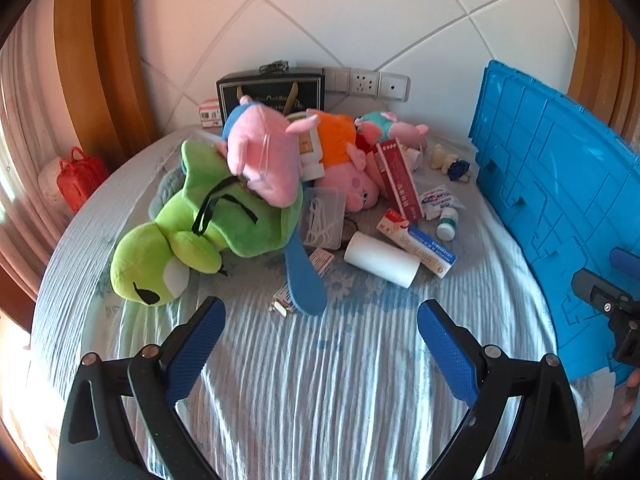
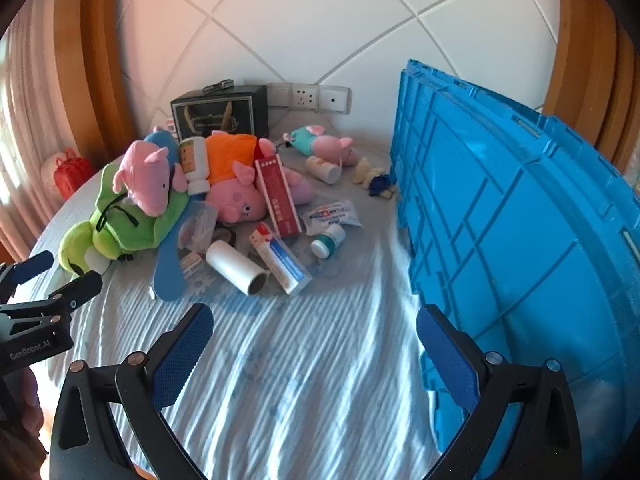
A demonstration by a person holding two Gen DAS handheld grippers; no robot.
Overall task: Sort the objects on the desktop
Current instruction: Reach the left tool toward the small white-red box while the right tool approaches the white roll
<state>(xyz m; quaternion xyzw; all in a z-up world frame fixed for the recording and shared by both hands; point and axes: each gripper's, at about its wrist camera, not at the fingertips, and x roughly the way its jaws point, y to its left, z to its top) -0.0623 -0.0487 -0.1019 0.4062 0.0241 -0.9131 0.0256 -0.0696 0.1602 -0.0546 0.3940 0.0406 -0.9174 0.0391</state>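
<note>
Both the left gripper and right gripper are hanging wide apart and empty over the blue cloth. Ahead, everything is lying unsorted in one pile: green frog toy, pink pigs, white roll, toothpaste box, bottles. The blue crate is standing beside it. Sorting seems unstarted. "GenRobot.AI" is showing on the left gripper's body.

A white padded wall with diagonal seams stood at twelve o'clock, framed by curved wooden trim. A socket panel sat low on it. Pink curtains glowed with daylight at nine o'clock.
</note>
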